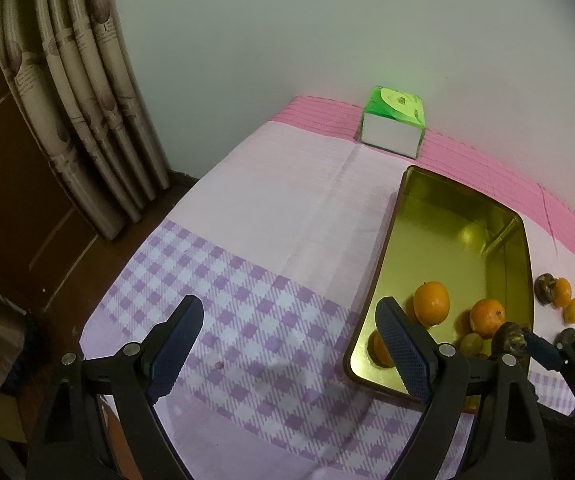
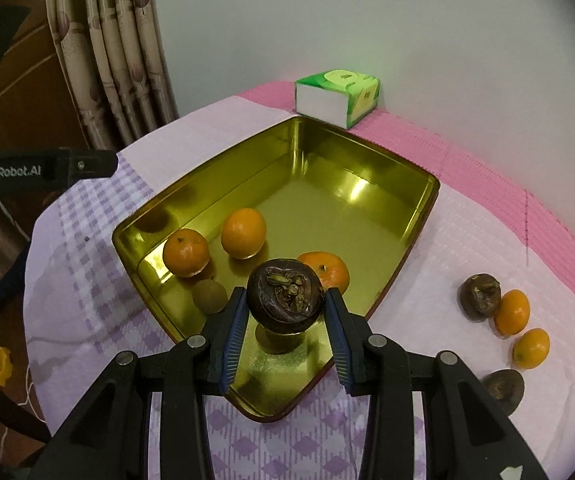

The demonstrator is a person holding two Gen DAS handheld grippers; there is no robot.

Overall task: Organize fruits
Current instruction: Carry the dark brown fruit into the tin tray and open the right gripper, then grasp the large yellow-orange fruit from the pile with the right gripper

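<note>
A gold tin tray (image 2: 327,152) sits on the cloth-covered table and holds three oranges (image 2: 244,233) and a small brown longan (image 2: 209,296). My right gripper (image 2: 285,312) is shut on a dark brown mangosteen-like fruit (image 2: 285,294), held just above the tray's near end; it also shows in the left wrist view (image 1: 510,339). Right of the tray lie another dark fruit (image 2: 480,294), two small oranges (image 2: 511,312) and a third dark fruit (image 2: 502,388). My left gripper (image 1: 287,344) is open and empty over the checked cloth, left of the tray (image 1: 399,216).
A green and white tissue box (image 2: 337,96) stands at the back by the wall. Curtains (image 1: 83,92) and a wooden door hang to the left beyond the table edge. The table edge curves close on the left and front.
</note>
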